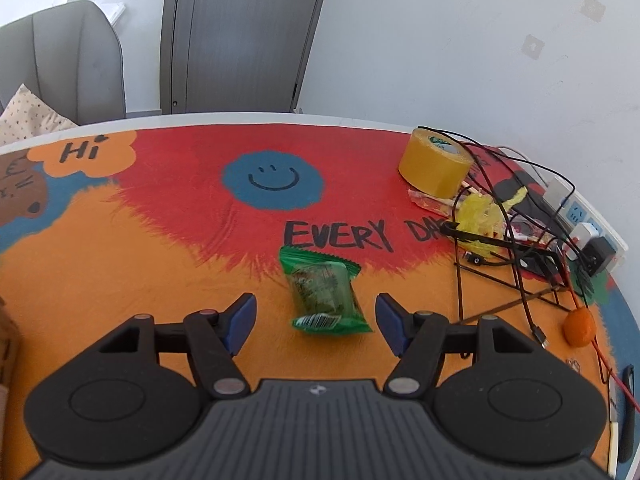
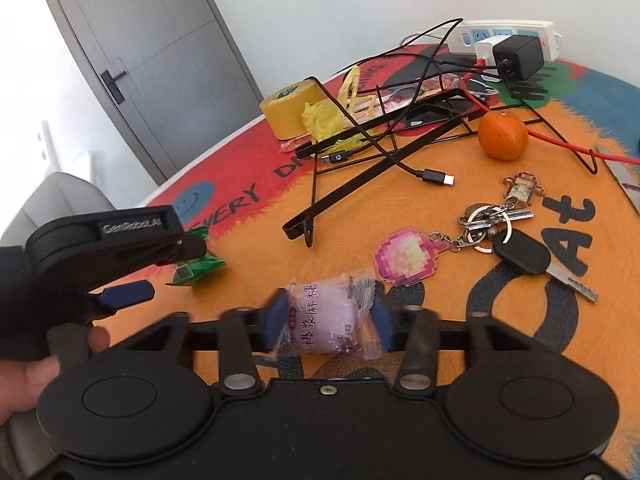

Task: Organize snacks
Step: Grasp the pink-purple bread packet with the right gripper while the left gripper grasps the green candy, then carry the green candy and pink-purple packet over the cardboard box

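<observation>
A green snack pack lies on the colourful table mat, just ahead of and between the blue pads of my left gripper, which is open and not touching it. The right wrist view shows that same left gripper from the side, above the green pack, with a person's hand on its handle. A purple snack in a clear wrapper rests on the mat between the blurred pads of my right gripper. The jaws flank its wrapper without a clear squeeze.
A yellow tape roll, a yellow bag, a black wire rack and tangled cables crowd the right side. An orange fruit, a bunch of keys with charms and a power strip lie nearby. A grey chair stands beyond the table.
</observation>
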{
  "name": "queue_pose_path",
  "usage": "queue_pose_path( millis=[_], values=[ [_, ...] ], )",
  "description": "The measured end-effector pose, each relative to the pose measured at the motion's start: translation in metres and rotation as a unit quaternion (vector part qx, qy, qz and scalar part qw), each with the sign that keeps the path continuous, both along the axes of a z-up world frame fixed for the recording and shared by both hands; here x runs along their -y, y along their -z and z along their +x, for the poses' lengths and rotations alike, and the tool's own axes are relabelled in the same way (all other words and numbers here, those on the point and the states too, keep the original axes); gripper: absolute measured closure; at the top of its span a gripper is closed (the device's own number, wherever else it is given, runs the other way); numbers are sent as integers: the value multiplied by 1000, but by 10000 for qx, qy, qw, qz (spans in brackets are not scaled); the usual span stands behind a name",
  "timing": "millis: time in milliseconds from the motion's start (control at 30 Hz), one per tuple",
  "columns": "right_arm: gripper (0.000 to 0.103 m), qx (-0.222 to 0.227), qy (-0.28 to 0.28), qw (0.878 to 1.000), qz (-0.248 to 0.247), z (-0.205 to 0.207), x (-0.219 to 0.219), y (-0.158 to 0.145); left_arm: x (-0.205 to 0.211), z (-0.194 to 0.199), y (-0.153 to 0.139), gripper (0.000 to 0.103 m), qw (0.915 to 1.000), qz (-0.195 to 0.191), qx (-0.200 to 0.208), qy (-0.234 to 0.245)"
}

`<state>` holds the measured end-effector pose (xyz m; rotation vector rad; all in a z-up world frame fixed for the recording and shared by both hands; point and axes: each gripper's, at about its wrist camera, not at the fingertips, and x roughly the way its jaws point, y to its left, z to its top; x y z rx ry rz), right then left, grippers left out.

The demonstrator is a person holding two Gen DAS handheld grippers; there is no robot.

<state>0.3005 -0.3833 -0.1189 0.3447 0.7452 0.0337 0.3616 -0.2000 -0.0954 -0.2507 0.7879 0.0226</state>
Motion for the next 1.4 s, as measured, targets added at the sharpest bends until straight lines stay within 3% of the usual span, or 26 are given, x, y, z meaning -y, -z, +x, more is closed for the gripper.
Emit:
queue_pose_path(
  millis=[267,333,367,400,633,1400],
  values=[
    [69,37,169,9994,283,-1,14,2,3,12,13,41,9999,100,96,-36],
    [69,37,245,9992,307,-3,17,1,2,12,13,51,9999,95,114,-44],
    [69,33,285,9990,329,-3,19,1,1,11,13,65,9999,120,111,-50],
    [69,31,329,9989,345,-4,21,0,-1,10,13,70,9999,115,98,-46],
    [69,98,476,9980,414,-14,25,-4,-10,-11,4,72,9998,-63,192,64],
    [69,784,105,9955,516,-73,-23,-57,-53,-126,-80,73,9935,-438,1047,89]
  ],
)
